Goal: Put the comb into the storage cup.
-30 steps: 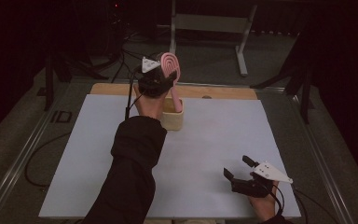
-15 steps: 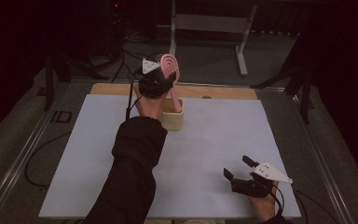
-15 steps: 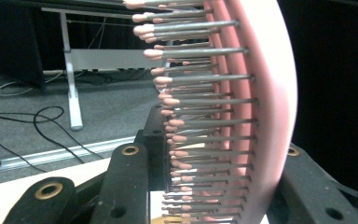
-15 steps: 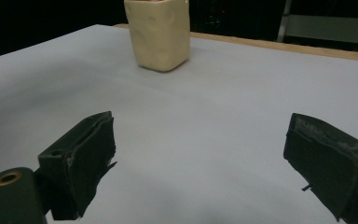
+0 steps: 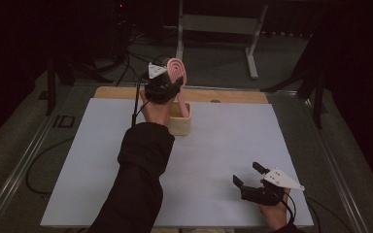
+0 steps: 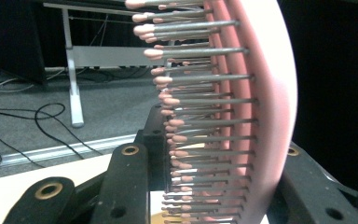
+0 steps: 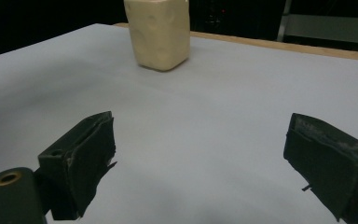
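A pink hairbrush [image 5: 177, 73] with grey, pink-tipped bristles [image 6: 200, 100] stands nearly upright at the back of the table. My left gripper [image 5: 167, 87] is shut on it, one black jaw on each side of the brush head. The brush's handle reaches down into the open top of a cream box-shaped holder [image 5: 180, 125]. That holder [image 7: 161, 32] stands far ahead in the right gripper view. My right gripper [image 5: 246, 173] rests low over the table's front right. Its jaws [image 7: 200, 158] are wide apart with nothing between them.
A white mat [image 5: 223, 141] covers the table, with a wooden strip [image 5: 233, 96] along its back edge. Behind the table a grey metal stand [image 5: 213, 24] sits on the floor among black cables [image 5: 136, 53]. Metal rails run along both table sides.
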A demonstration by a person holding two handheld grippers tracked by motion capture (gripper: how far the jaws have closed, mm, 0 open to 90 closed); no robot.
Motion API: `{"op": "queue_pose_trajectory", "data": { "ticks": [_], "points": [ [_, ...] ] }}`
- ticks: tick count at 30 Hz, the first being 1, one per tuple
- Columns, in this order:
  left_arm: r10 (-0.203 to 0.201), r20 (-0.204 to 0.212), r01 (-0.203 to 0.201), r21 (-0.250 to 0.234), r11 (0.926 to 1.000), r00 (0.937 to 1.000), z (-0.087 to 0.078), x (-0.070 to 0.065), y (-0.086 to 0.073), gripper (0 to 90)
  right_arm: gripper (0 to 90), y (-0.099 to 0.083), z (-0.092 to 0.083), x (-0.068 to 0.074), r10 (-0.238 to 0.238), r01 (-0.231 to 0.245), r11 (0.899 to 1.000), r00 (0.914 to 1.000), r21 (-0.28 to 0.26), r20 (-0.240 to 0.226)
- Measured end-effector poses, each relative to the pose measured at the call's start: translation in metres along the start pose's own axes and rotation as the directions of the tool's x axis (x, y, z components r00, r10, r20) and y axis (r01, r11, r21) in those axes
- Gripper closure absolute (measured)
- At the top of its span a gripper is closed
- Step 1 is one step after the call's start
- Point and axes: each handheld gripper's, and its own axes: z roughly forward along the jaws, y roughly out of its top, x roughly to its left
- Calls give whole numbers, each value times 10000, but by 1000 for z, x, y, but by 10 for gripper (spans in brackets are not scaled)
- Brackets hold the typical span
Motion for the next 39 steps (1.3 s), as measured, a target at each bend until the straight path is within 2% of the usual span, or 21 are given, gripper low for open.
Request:
{"op": "queue_pose_trajectory", "data": {
  "ticks": [27, 39],
  "points": [
    [-43, 2, 43, 322, 9995, 10000, 7, -1, -17, 646, 87, -1, 2, 1, -26, 25, 9999, 10000, 150, 23],
    [-343, -72, 346, 476, 9983, 9994, 10, 8, -31, 646, 87, -2, 3, 1, -79, 78, 9997, 10000, 230, 43]
  ]
}}
